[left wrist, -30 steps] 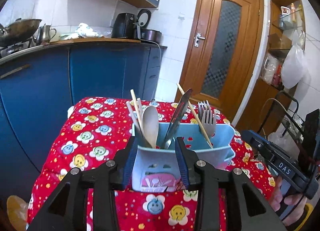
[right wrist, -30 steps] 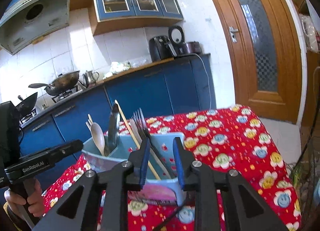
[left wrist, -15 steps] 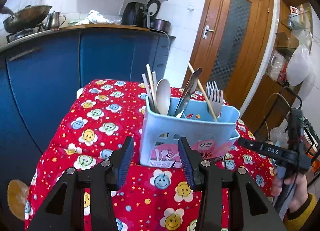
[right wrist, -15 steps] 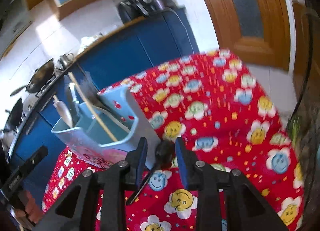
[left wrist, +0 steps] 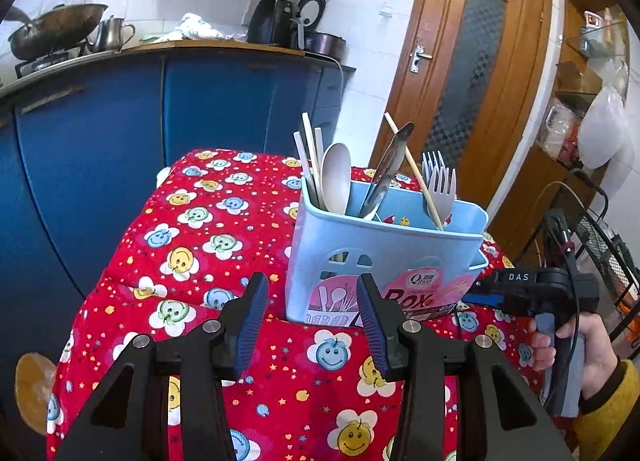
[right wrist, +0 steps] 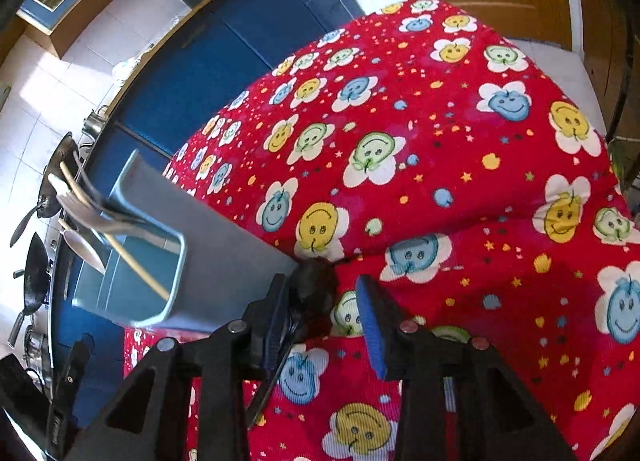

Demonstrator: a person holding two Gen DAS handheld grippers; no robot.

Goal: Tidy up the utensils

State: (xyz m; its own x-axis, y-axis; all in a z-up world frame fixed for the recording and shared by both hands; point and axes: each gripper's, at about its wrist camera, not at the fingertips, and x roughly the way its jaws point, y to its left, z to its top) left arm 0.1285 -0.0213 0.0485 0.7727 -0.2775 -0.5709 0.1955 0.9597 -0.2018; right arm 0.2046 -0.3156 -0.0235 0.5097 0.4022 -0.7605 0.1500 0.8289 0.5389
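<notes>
Jaws: left gripper [left wrist: 312, 311] spread, empty, low centre. Right gripper [right wrist: 322, 315] spread around black spoon [right wrist: 314, 287] on cloth [right wrist: 460, 181], not yet pinching. Caddy [left wrist: 384, 257] mid-frame, just beside. Advice: centre pads on handle, clamp firmly, lift clear of caddy wall.

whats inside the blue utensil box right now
The blue box holds chopsticks, a pale spoon, a metal utensil, one slanted chopstick and two forks. Its walls hide their lower ends and the bottom.
</notes>
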